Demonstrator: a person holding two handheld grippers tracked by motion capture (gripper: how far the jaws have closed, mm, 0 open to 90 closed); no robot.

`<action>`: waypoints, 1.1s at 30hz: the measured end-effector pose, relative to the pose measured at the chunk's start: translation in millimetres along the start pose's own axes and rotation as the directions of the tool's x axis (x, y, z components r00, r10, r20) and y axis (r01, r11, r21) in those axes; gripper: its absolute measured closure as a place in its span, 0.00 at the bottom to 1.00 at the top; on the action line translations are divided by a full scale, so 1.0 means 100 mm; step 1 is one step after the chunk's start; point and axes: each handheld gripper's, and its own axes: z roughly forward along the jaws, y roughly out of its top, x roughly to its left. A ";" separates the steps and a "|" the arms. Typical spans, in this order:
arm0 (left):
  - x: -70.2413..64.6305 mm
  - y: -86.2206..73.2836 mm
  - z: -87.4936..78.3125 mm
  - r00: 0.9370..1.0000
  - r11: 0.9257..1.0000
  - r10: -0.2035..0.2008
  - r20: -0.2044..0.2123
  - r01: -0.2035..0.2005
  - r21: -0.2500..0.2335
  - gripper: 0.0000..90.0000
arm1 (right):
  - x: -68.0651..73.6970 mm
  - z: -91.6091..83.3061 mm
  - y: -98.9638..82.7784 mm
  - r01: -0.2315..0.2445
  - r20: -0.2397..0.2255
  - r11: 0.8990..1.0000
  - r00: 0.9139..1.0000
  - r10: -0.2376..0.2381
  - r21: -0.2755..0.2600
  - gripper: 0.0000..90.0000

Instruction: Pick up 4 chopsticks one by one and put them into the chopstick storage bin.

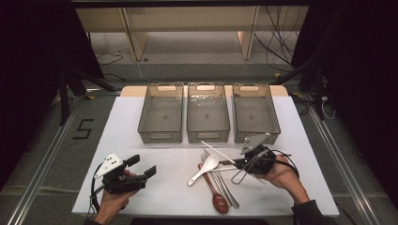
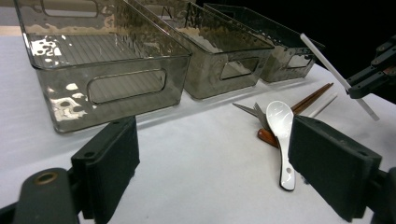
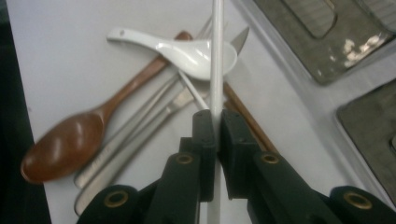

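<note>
So the right hand-held gripper (image 1: 244, 162) is clamped tight on a white chopstick (image 1: 217, 151), pinched between the two black pads, and the stick pokes out up and to the left over the cutlery pile, clear of the worktop (image 1: 141, 187). The right hand (image 1: 277, 172) comes in from the lower right, wrist angled so the jaws point left toward the pile. Under the stick lie a white soup spoon (image 1: 202, 169), a brown wooden spoon (image 1: 217, 197), some metal cutlery (image 1: 224, 185) and brown chopsticks (image 2: 312, 97). The left hand-held gripper (image 1: 143, 166) sits low at the front left, jaws spread wide with nothing in them, aimed right at the pile. Three smoky plastic bins (image 1: 208, 114) line up behind.
</note>
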 end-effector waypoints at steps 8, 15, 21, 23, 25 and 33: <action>-0.04 0.03 0.01 1.000 1.000 0.010 0.007 -0.010 0.007 0.18 | 0.15 0.08 0.21 0.090 0.024 0.996 0.996 -0.091 0.025 0.95; -0.09 0.04 0.05 1.000 1.000 0.012 0.025 -0.013 0.026 0.18 | 0.22 0.16 0.31 0.108 0.020 0.994 0.994 -0.109 0.027 0.95; -0.13 0.04 0.10 0.999 0.999 0.014 0.035 -0.015 0.041 0.18 | 0.25 0.20 0.45 0.087 0.009 0.996 0.996 -0.087 -0.025 0.95; -0.15 0.04 0.11 0.999 0.999 0.014 0.036 -0.015 0.044 0.18 | 0.25 0.21 0.47 0.074 0.008 0.996 0.997 -0.074 -0.039 0.95; -0.17 0.04 0.12 0.999 0.999 0.012 0.040 -0.014 0.046 0.18 | 0.25 0.22 0.51 0.042 0.010 0.997 0.999 -0.042 -0.067 0.95; -0.29 0.07 0.23 0.996 0.998 -0.025 0.086 0.020 0.067 0.18 | 0.25 0.28 0.63 -0.039 -0.002 0.992 0.999 0.039 -0.118 0.95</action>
